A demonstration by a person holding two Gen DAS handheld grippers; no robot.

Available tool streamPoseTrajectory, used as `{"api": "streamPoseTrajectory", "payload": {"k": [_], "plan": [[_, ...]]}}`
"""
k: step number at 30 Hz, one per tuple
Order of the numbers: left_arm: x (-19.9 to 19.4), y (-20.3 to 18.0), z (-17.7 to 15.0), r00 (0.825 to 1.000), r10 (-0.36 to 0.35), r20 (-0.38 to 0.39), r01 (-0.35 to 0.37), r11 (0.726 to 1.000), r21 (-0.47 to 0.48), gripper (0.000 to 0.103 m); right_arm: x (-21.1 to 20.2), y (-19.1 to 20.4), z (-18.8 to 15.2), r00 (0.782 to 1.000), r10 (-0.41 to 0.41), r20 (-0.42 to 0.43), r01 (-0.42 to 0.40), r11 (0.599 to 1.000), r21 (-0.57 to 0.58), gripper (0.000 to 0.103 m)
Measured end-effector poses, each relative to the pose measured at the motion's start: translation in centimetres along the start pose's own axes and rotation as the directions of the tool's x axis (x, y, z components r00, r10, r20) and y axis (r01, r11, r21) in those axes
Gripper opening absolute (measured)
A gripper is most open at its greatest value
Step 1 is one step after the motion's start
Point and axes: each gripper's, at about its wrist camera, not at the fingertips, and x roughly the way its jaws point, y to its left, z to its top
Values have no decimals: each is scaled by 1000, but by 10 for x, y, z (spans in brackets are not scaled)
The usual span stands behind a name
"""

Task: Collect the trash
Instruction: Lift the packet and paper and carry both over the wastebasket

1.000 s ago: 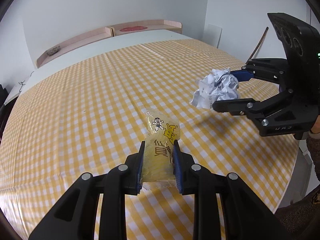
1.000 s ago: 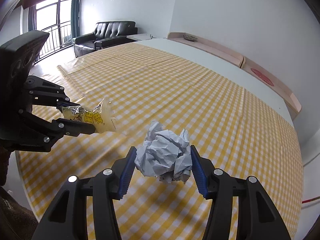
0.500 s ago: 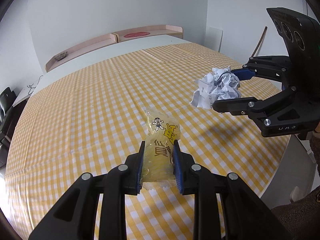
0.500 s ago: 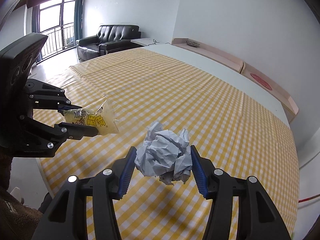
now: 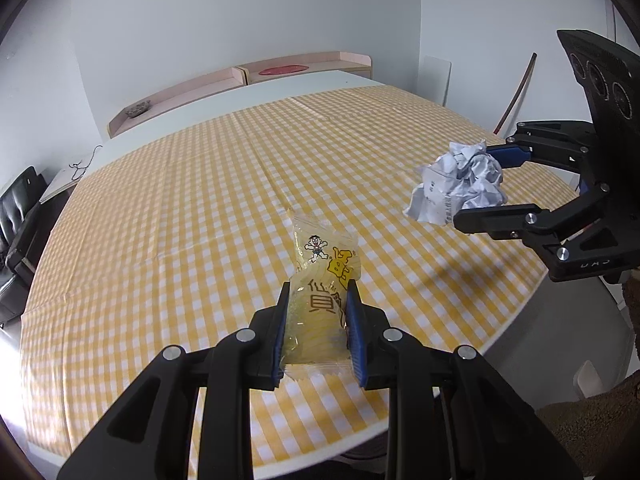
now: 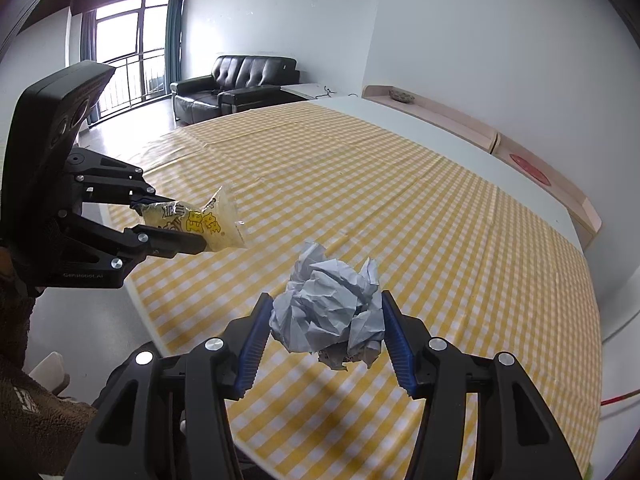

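My left gripper [image 5: 316, 292] is shut on a clear yellow snack wrapper [image 5: 320, 280] with a cartoon figure and holds it in the air above the near edge of the table. It also shows in the right wrist view [image 6: 168, 222] with the wrapper [image 6: 204, 224]. My right gripper [image 6: 324, 300] is shut on a crumpled ball of white paper [image 6: 328, 308] held above the table edge. In the left wrist view this gripper [image 5: 484, 184] and the paper ball [image 5: 460, 184] are at the right.
The round table carries a yellow-and-white checked cloth [image 5: 224, 184], also seen in the right wrist view [image 6: 400, 184]. A pink shelf [image 5: 240, 80] runs along the back wall. A black sofa [image 6: 236, 80] stands far off by the window.
Both grippers have drawn back and risen from the table, each keeping its hold. More of the table's near edge and the floor below now show.
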Motion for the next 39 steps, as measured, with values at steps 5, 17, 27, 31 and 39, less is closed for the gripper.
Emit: {"api": "streamPoseTrajectory", "payload": {"k": [5, 17, 27, 31, 39], "plan": [[-9, -6, -13, 1000, 11, 3, -11, 1000, -14, 26, -16, 17, -16, 1000, 5, -2, -5, 1000, -23, 58], [-33, -18, -50, 999, 34, 17, -33, 999, -44, 26, -43, 52, -54, 999, 50, 8, -50, 998, -26, 58], [-46, -36, -85, 999, 32, 0, -32, 998, -56, 26, -58, 77, -86, 998, 68, -4, -68, 997, -35, 58], [-46, -44, -104, 1000, 8, -6, -8, 998, -67, 27, -60, 90, -103, 996, 85, -16, -86, 996, -27, 58], [-20, -47, -148, 996, -7, -86, 0, 996, -92, 27, -47, 112, -137, 993, 105, -49, -106, 994, -18, 59]]}}
